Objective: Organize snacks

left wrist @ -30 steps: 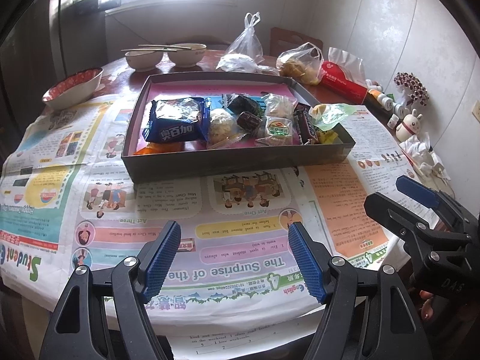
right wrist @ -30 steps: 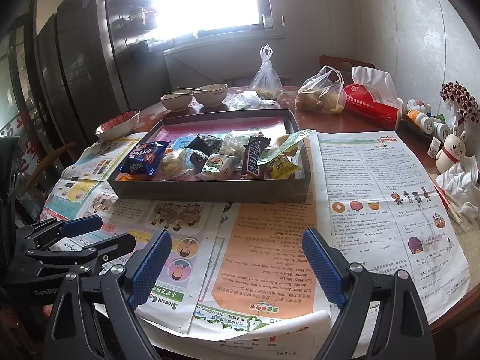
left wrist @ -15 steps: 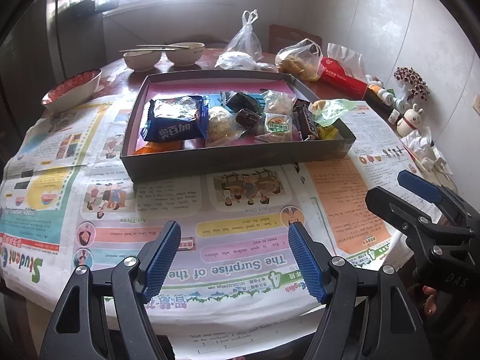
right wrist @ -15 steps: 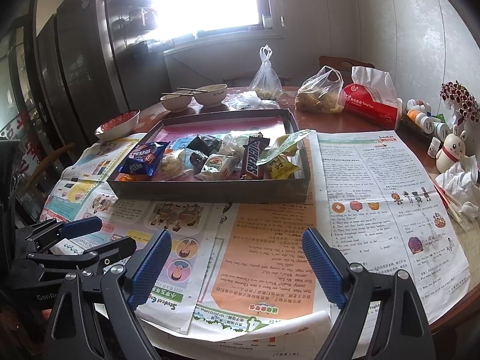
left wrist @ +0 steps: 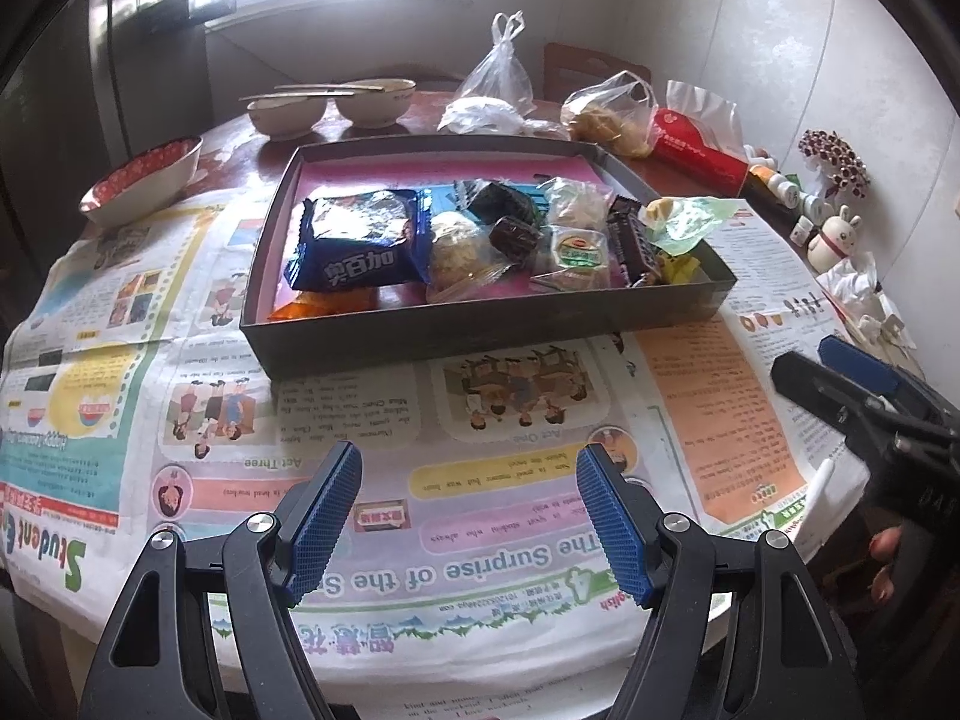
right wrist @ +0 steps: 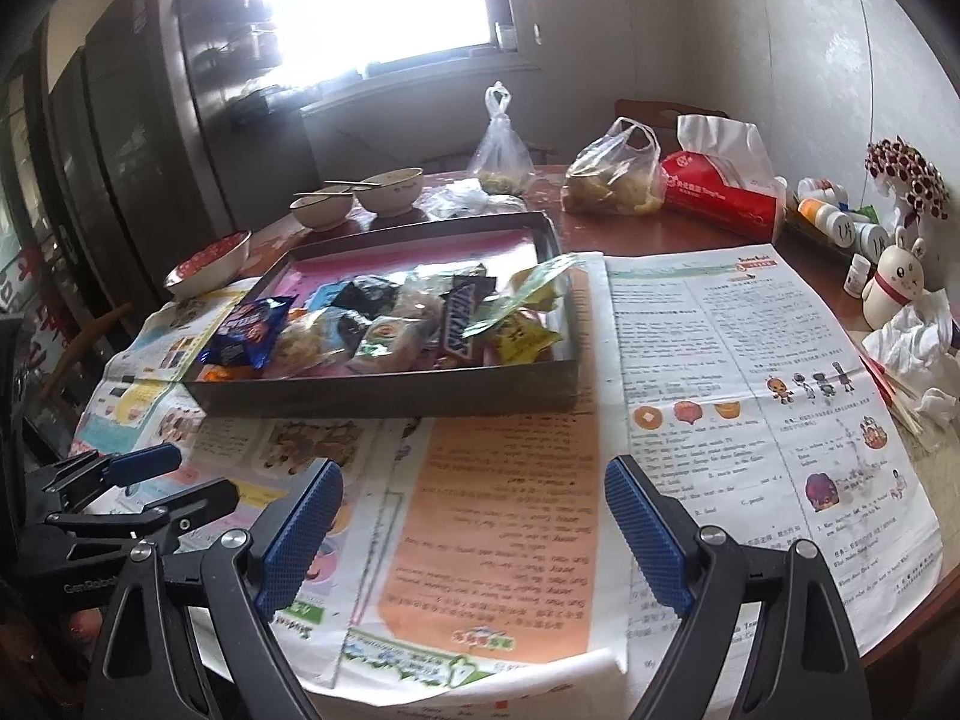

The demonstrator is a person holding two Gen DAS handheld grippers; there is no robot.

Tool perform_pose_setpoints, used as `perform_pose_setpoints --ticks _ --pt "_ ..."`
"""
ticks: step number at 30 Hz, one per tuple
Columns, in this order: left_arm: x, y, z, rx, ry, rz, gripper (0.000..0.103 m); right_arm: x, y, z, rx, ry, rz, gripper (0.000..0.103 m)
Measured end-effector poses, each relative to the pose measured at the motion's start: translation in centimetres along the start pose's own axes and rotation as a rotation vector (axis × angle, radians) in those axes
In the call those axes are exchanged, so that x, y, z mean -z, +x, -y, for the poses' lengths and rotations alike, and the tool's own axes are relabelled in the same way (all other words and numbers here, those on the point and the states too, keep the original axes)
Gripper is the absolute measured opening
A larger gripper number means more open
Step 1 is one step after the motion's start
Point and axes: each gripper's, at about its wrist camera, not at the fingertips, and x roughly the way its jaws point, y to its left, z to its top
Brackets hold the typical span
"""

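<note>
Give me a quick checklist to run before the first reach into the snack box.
1. Left gripper open, nothing between its fingers: ok.
2. Right gripper open, nothing between its fingers: ok.
3. Newspaper between grippers and box free of obstacles: ok.
4. Blue biscuit pack lying on top, reachable: ok.
5. Snacks sorted: not ok, piled at the near end.
6. Orange packet free to lift: cannot tell, mostly hidden.

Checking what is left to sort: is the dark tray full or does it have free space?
Partly full: snacks crowd the near half of the dark tray, while the pink floor at the far end lies bare.
</note>
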Motion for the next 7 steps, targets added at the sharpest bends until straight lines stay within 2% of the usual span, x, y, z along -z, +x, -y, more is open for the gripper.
perform_pose_setpoints --ticks 5,7 --pt "-0.6 -0.2 -1.5 0.020 -0.020 0.024 0.076 -1.0 0.8 1.6 0.020 0.032 -0.004 0.091" --pt "-1.2 -0.6 -2.8 -0.002 -0.034 0.044 0.076 -1.6 1.1 2.8 0.039 0.053 -0.007 0.091"
